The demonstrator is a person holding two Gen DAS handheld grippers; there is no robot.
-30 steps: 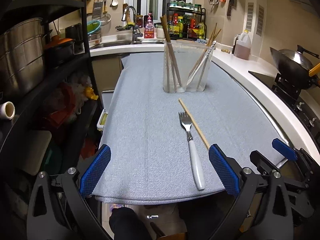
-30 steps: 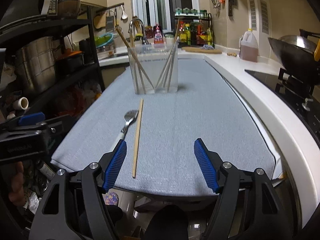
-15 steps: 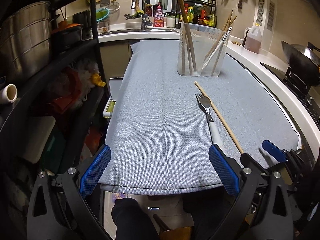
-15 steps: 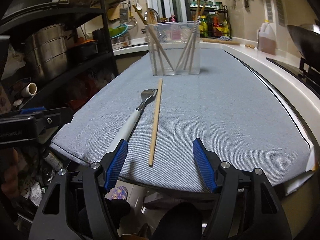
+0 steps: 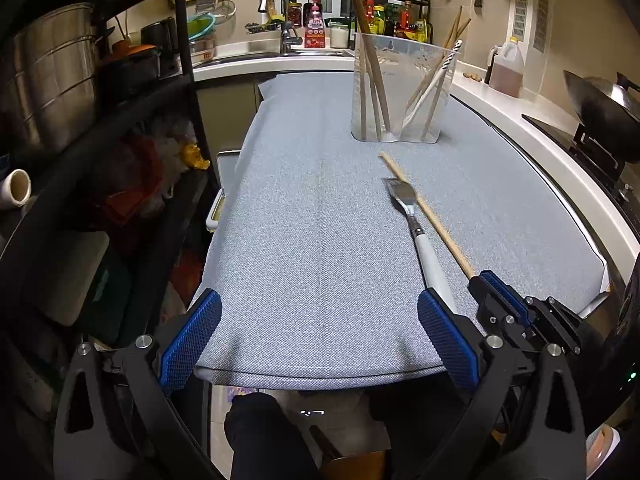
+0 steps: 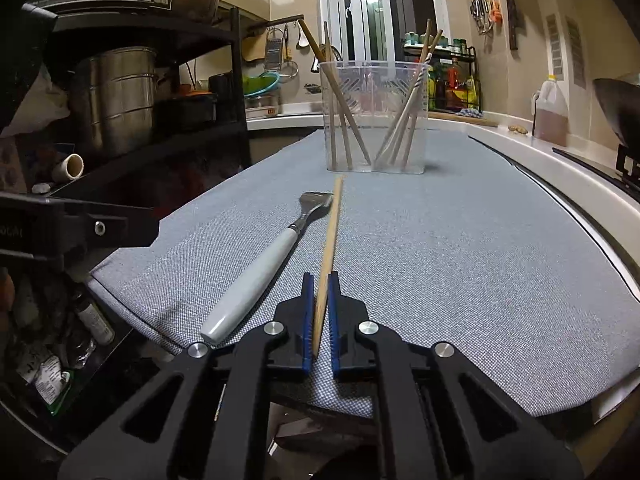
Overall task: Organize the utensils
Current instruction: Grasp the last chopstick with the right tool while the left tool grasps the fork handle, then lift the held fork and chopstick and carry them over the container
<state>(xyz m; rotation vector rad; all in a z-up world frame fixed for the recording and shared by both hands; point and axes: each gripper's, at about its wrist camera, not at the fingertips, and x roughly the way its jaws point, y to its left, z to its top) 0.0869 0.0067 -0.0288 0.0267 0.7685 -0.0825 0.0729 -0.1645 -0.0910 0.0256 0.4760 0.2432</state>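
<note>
My right gripper (image 6: 320, 312) is clenched on the near end of the wooden chopstick (image 6: 330, 236), low and centre in its view, because that end overhangs nearest me. My left gripper (image 5: 318, 344) hangs released over the grey mat (image 5: 320, 248). The white-handled fork (image 6: 256, 276) lies just left of the chopstick, and the clear holder (image 6: 374, 116) waits at upper centre.

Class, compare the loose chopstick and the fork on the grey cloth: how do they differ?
The chopstick is a thin, plain wooden stick; the fork has metal tines and a thick white handle. The chopstick's near end is clamped in the right tool; the fork lies free. Both lie side by side, pointing toward the clear holder.
</note>
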